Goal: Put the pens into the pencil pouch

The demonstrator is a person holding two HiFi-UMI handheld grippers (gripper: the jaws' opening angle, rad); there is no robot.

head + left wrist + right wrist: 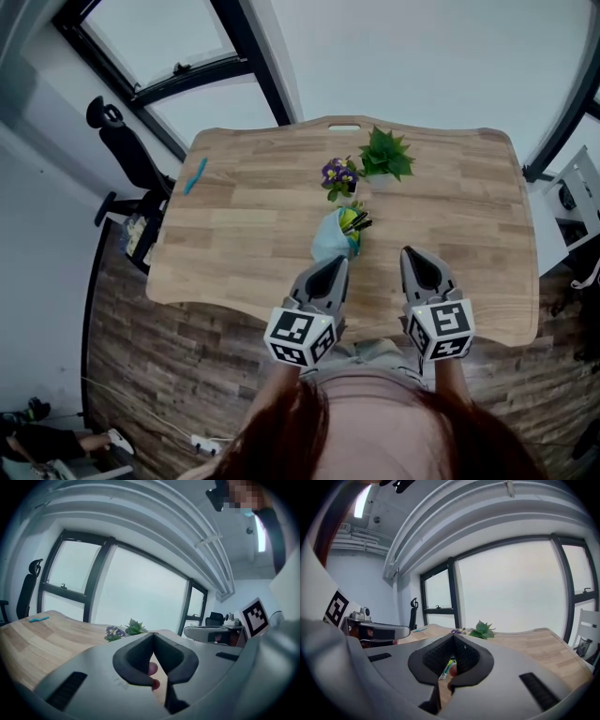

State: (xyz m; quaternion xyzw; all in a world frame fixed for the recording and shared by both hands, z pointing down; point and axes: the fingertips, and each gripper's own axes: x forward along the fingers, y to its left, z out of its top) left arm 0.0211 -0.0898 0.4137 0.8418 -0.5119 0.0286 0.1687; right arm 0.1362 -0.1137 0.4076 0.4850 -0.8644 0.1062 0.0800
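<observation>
In the head view a light blue pencil pouch (330,240) lies at the middle of the wooden table (459,216). Yellow-green and dark pens (355,221) stick out of its far end. A lone blue pen (194,175) lies near the table's far left edge, and shows again in the left gripper view as a blue pen (38,618). My left gripper (338,262) hangs just on the near side of the pouch, shut and empty. My right gripper (411,254) is beside it to the right, also shut with nothing in it. Through the right gripper's jaws a green-yellow pen (448,664) shows.
A small pot of purple flowers (339,175) and a green plant (385,155) stand just beyond the pouch. A black office chair (127,141) is off the table's left side, and white furniture (581,192) off its right. Large windows lie beyond the far edge.
</observation>
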